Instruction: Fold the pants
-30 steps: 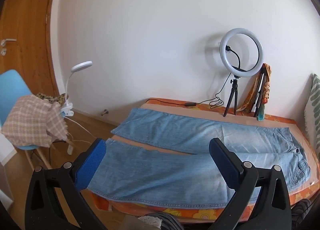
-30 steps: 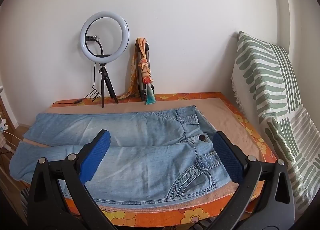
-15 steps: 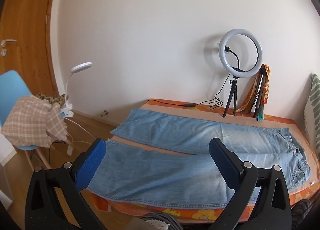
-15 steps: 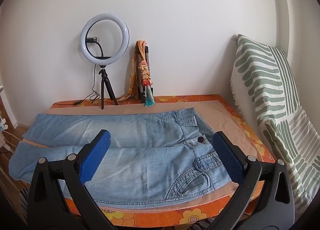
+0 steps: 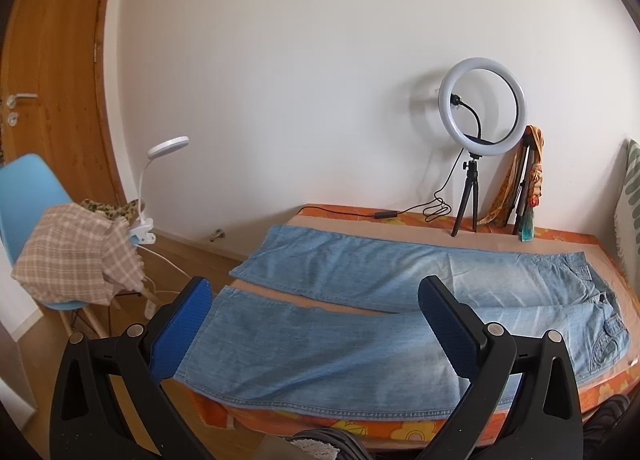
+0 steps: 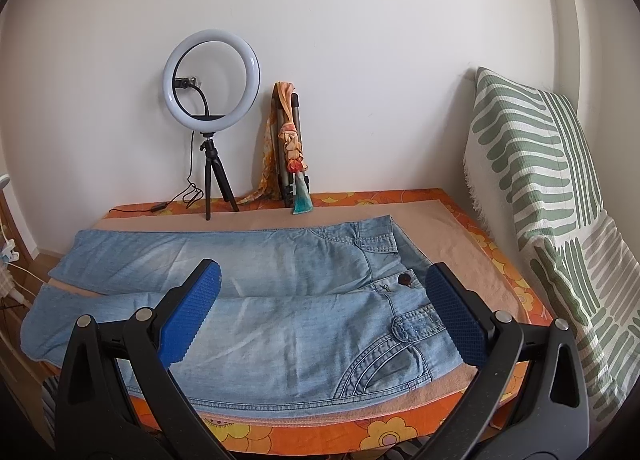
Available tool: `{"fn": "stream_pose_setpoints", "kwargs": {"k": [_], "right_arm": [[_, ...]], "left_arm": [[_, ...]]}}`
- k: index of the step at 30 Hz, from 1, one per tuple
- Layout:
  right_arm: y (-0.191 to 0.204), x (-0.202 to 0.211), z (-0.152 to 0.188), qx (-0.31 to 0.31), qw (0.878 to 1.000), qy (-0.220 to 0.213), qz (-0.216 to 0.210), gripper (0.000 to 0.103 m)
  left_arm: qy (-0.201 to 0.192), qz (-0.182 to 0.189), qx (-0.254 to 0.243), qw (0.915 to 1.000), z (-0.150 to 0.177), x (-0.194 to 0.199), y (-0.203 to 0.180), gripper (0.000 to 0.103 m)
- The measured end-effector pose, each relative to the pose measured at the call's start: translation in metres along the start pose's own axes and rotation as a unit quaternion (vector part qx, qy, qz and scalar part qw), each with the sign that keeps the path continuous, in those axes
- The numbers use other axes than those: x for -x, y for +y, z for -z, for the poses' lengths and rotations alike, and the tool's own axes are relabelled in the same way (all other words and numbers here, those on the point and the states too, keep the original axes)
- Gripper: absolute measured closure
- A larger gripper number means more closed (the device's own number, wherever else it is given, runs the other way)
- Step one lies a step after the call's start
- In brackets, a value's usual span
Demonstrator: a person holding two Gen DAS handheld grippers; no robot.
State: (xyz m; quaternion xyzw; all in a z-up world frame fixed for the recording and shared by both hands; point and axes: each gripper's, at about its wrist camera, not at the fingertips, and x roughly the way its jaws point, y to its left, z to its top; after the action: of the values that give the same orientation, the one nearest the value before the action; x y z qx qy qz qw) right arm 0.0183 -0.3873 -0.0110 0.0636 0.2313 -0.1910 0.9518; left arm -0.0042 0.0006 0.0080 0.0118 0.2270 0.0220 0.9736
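Hardly any shift since before: both tools [image 5: 314, 326] [image 6: 322, 308] wide open, empty, above flat pants [image 5: 360, 348].

Bed [image 6: 472, 430]: orange flower-print cover, beige cloth [image 6: 436, 224] spread over it. Pale blue jeans [image 6: 288, 324] lie flat on the cloth, legs apart, waist to the right. Ring light tripod [image 6: 214, 184] stands at the far edge, cable [image 5: 404, 213] beside it.

Pants [image 6: 280, 300] lie flat on the bed [image 6: 472, 228], ring light [image 6: 211, 78] behind, pillow [image 6: 540, 188] right.
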Motion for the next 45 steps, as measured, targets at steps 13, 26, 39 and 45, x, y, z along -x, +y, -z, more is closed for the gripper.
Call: {"fn": "stream_pose_setpoints", "kwargs": {"k": [13,26,39,45], "right_arm": [[0.0,-0.001,0.003,-0.001,1.0,-0.001,0.0,0.0],[0.001,-0.006,0.008,-0.001,1.0,0.0,-0.001,0.0],[0.0,-0.007,0.009,-0.001,1.0,0.0,0.0,0.0],[0.001,-0.008,0.011,-0.002,1.0,0.0,-0.002,0.0]], "left_arm": [[-0.001,0.002,-0.003,1.0,0.002,-0.001,-0.003,0.0],[-0.001,0.003,-0.005,1.0,0.001,-0.001,-0.004,0.0],[-0.001,0.002,-0.006,1.0,0.001,-0.002,-0.006,0.0],[-0.001,0.003,-0.006,1.0,0.001,-0.002,-0.006,0.0]]}}
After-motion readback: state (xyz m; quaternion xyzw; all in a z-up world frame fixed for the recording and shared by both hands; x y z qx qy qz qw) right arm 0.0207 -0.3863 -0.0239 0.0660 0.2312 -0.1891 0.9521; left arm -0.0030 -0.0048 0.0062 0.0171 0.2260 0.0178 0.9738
